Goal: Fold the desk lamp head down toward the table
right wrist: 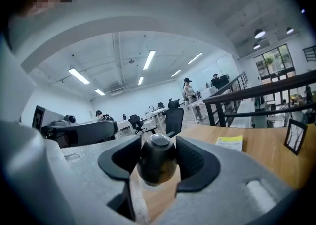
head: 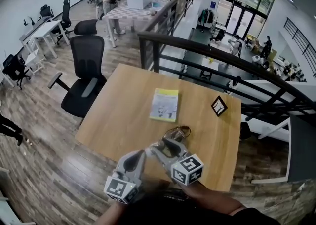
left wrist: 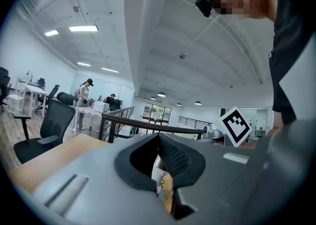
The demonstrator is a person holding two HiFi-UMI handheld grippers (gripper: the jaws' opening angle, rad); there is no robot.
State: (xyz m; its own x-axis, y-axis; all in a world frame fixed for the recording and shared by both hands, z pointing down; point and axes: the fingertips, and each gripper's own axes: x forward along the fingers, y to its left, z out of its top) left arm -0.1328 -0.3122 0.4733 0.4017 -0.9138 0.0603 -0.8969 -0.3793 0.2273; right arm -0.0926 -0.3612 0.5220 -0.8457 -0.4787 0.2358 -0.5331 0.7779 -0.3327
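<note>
Wooden table [head: 118, 120] is carrying a yellow booklet [head: 164, 104], print unreadable; right gripper [right wrist: 158, 169] is gaping around a dark knob [right wrist: 157, 155], left gripper [left wrist: 160, 169] is sitting with jaws together.

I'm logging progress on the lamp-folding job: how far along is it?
Done: no fold is visible yet; the desk lamp sits on the table. In hand: the right gripper is open, with the lamp's dark rounded part between its jaws, not pinched. Remaining: likely closing on it, then pressing the head down.
</note>
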